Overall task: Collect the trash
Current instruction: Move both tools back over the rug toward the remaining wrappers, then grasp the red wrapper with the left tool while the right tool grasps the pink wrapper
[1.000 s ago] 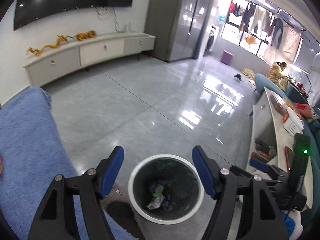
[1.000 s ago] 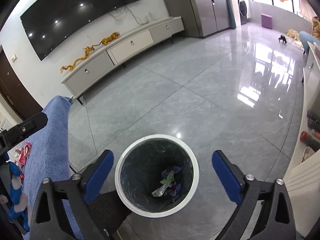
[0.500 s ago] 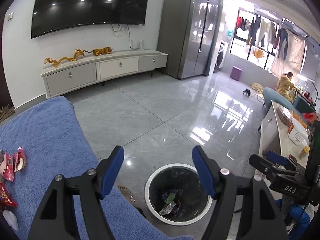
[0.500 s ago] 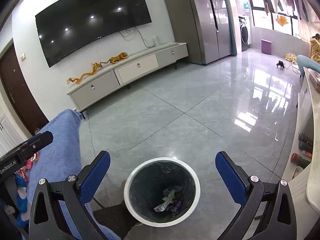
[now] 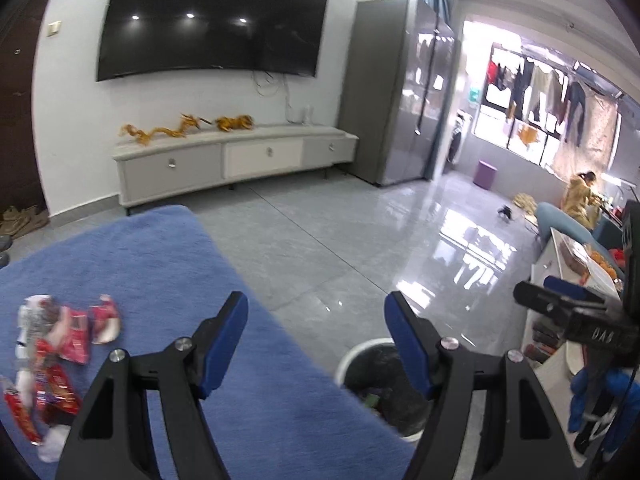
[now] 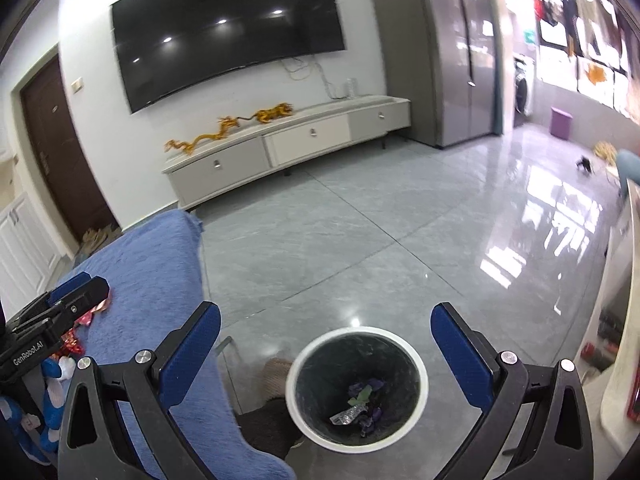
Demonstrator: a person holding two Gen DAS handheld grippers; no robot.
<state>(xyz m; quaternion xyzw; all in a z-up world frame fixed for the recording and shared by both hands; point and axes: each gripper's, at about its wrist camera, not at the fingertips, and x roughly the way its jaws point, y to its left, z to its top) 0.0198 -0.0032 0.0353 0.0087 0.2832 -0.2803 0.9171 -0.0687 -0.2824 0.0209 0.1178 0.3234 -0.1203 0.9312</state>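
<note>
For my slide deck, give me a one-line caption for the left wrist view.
Open left tongs above a blue cloth strewn with red wrappers, the bin on the floor alongside.

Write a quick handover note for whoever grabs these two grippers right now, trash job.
Left gripper: open, empty, over the blue cloth.
Right gripper: open, empty, above the trash bin.
Done: some wrappers already lie in the bin's bottom.
Left: a cluster of red and white wrappers on the blue cloth, to the left gripper's left. Pick them up and drop them in the bin on the floor beside the cloth's edge.
</note>
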